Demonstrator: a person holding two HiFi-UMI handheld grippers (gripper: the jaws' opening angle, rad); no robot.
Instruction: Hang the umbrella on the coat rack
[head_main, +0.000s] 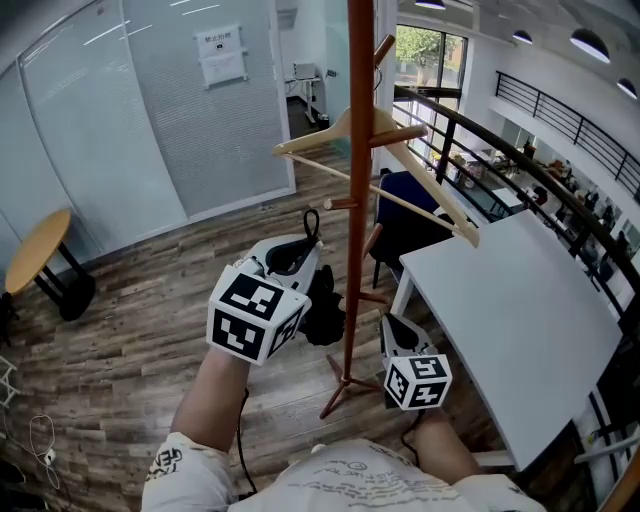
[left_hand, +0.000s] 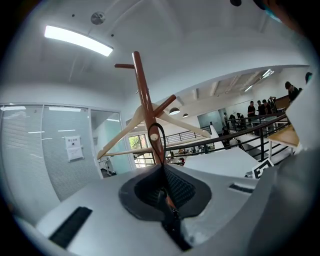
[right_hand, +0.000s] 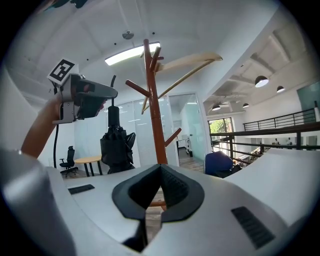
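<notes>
Left gripper (head_main: 297, 255), centre frame, clamps the strap (head_main: 312, 225) of the umbrella (head_main: 325, 305), which I see hanging just left of the coat rack (head_main: 357, 200). Right gripper (head_main: 400, 335) closed, empty. Floor (head_main: 130, 340) open leftward; table (head_main: 520, 310) edge right.

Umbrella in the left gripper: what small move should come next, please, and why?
Probably ease the left gripper forward so the strap loop slips over the peg of the coat rack: the jaws are shut on the umbrella; the peg shows through the loop.

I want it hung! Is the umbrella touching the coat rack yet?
Apart. The right gripper view shows a gap between the umbrella and the coat rack.
</notes>
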